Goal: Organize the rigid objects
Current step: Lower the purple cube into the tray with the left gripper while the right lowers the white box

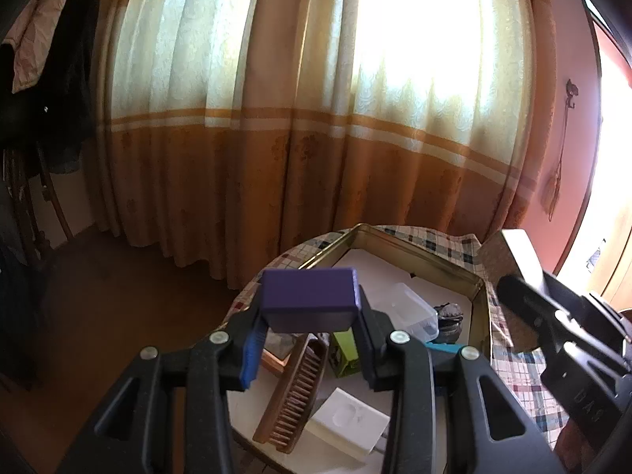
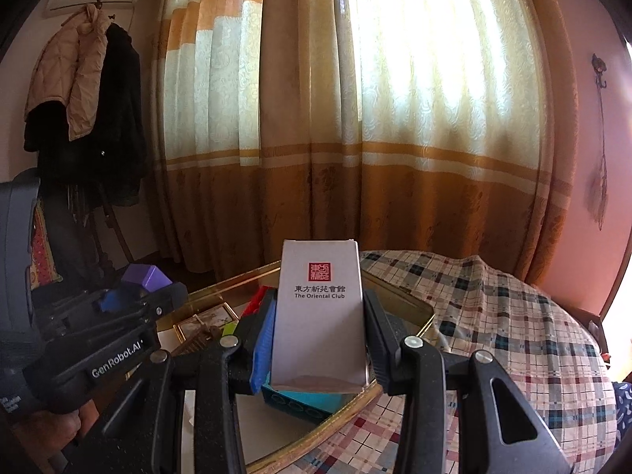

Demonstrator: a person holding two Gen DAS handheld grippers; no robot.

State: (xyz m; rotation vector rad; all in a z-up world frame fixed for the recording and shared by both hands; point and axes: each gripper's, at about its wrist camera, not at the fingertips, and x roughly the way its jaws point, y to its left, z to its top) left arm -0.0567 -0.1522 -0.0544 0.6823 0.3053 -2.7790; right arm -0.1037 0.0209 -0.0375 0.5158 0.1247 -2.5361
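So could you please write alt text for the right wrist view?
The right gripper clamps an upright white box printed "The Oriental Club" above a gold-rimmed tray on a plaid tablecloth. At left, the left gripper holds a purple block.

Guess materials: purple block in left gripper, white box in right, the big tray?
Purple block: likely matte plastic; uniform colour, rounded edges. White box: probably paperboard; printed logo, folded bottom flap. Tray: looks like gold-toned metal tin; thin, shiny rim.
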